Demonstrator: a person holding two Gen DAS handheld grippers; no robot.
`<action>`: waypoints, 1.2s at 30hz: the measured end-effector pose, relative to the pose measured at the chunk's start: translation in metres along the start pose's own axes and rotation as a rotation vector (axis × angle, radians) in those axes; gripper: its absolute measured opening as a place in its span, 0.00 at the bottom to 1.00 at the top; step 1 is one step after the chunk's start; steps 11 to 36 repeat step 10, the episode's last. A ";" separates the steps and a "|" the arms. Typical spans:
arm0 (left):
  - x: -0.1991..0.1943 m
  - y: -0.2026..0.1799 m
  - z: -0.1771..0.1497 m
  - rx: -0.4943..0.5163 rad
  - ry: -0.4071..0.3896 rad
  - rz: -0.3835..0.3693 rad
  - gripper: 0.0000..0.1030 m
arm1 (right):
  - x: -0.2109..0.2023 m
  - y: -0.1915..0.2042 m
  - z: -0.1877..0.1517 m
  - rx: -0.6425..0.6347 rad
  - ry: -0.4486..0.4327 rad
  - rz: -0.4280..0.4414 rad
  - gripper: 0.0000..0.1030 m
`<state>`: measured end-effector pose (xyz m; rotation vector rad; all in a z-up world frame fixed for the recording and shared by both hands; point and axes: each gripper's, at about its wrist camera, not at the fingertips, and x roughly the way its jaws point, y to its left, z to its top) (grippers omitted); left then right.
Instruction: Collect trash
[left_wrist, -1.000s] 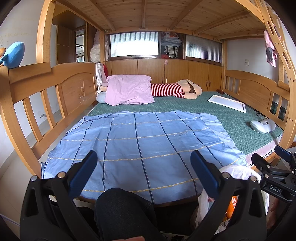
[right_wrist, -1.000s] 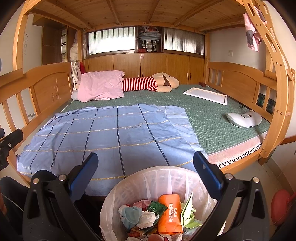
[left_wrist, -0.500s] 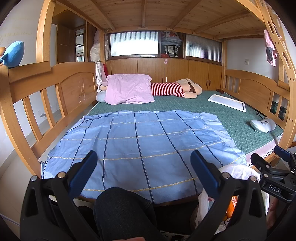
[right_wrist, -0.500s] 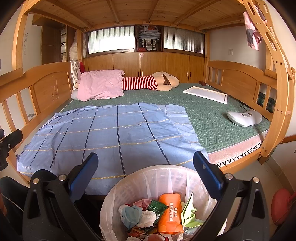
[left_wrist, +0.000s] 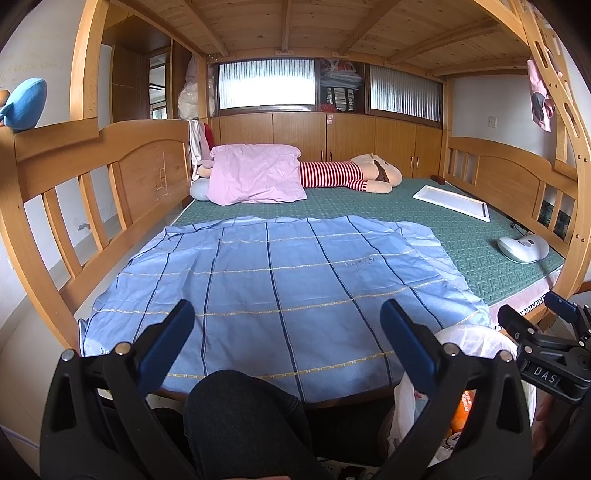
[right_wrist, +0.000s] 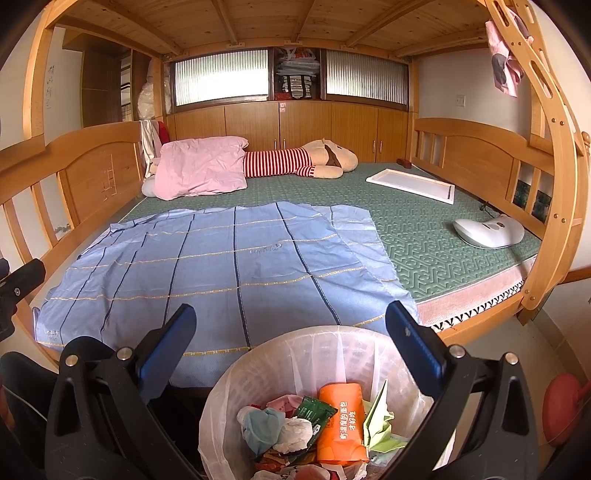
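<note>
Right now I have both grippers parted wide with nothing between the pads. My right gripper hangs over the bin, which stands on the floor at the near edge of the bed, lined with a white bag. Inside the bin lies the trash: an orange packet, a green wrapper, a folded green paper, a blue-grey wad and crumpled white tissue, all piled together.

My left gripper sits further left, above a knee in dark trousers, facing the blue sheet spread over the near half of the bed. From this side the bin shows only as a white edge at near right, partly behind the right pad.

Far back on the green mat lie a pink pillow and a striped plush. At right rest a white tray and, nearer, a white device.
</note>
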<state>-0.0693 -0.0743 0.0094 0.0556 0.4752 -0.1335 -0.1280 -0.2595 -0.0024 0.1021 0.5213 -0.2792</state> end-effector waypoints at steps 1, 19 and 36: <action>0.001 0.001 0.001 -0.001 0.001 -0.001 0.97 | 0.000 0.000 0.000 0.000 0.001 -0.001 0.97; 0.003 0.001 0.000 -0.002 0.006 0.001 0.97 | 0.001 -0.002 -0.002 0.008 0.008 -0.003 0.97; 0.003 0.001 0.000 -0.002 0.006 0.001 0.97 | 0.001 -0.002 -0.002 0.008 0.008 -0.003 0.97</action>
